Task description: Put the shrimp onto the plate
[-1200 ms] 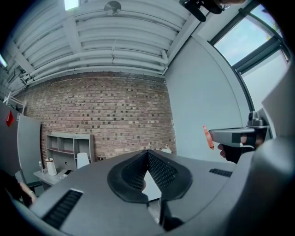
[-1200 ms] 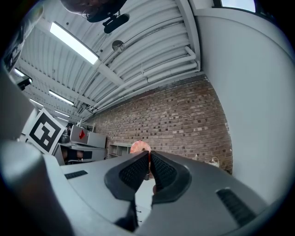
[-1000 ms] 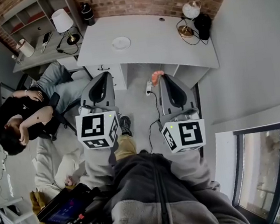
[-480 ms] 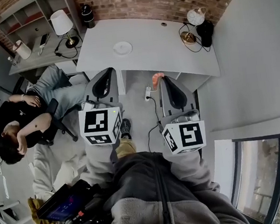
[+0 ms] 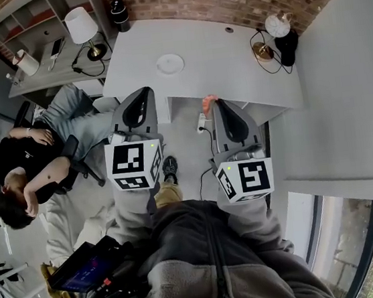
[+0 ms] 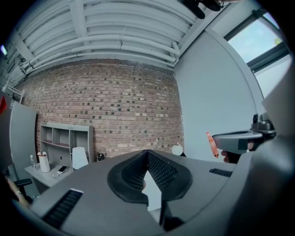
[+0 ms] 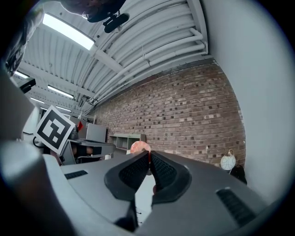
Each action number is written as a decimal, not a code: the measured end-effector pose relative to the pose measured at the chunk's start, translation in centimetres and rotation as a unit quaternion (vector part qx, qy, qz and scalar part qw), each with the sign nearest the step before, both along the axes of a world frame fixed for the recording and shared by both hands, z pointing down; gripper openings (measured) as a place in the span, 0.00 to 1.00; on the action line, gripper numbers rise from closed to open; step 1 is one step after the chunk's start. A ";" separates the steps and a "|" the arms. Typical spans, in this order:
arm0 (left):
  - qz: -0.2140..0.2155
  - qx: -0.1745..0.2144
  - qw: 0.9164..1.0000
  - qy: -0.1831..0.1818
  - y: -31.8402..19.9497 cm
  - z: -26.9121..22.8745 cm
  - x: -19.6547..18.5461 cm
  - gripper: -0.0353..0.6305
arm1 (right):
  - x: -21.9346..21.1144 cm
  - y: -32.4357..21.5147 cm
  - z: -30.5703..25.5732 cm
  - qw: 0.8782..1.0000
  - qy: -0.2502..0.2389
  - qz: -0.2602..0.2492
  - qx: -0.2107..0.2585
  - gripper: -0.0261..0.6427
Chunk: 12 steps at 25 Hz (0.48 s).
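Pinches the shrimp (image 7: 139,147) at the very tips of the right gripper (image 7: 148,156), in the air short of the bench (image 5: 216,60). Holds the left gripper (image 6: 147,154) closed on nothing. Looks light, soft and slick, so likely to slip; best gripped mid-body, gently. Shows the plate (image 5: 170,63) well ahead on the bench.

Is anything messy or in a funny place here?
Nothing is spilled or broken. The one odd thing: the shrimp is up in the air, pinched in the jaws of the right gripper, while the plate sits bare on the desk.
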<state>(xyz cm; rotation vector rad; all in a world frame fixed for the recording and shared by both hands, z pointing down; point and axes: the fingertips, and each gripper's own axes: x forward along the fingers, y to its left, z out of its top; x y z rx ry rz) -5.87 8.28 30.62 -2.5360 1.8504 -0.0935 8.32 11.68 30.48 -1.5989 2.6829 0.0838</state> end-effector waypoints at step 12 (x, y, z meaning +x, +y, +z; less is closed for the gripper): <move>0.011 -0.029 0.999 0.015 -10.9 1.3 -2.7 0.06 | -2.5 -10.9 0.7 0.999 0.009 0.018 -0.030 0.06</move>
